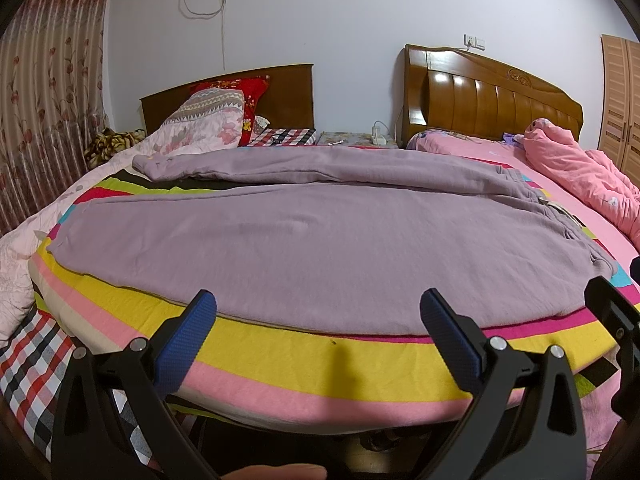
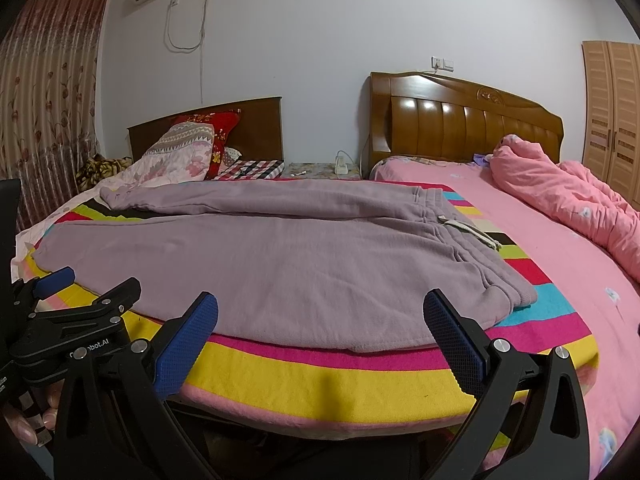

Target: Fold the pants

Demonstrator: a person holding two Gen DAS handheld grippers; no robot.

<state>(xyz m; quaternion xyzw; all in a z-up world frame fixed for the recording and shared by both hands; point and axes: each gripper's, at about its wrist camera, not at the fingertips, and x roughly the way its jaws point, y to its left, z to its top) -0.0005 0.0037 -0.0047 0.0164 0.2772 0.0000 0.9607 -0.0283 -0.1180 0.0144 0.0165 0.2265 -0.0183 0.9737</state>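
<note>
Mauve sweatpants [image 1: 304, 240] lie spread flat on a striped blanket [image 1: 280, 360], both legs running left and the waistband with a white drawstring [image 2: 472, 232] at the right. The pants also show in the right wrist view [image 2: 280, 260]. My left gripper [image 1: 318, 308] is open and empty, just short of the pants' near edge. My right gripper [image 2: 320, 312] is open and empty, near the same edge toward the waistband. The left gripper [image 2: 52, 284] shows at the left of the right wrist view. The right gripper's black frame [image 1: 616, 312] shows at the right edge of the left wrist view.
A pink quilt [image 2: 568, 196] lies bunched at the right on a pink sheet [image 2: 560, 280]. Pillows [image 1: 208, 120] and two wooden headboards [image 1: 492, 100] stand at the back, with a small nightstand [image 1: 356, 140] between the beds. Curtains [image 1: 44, 100] hang at the left.
</note>
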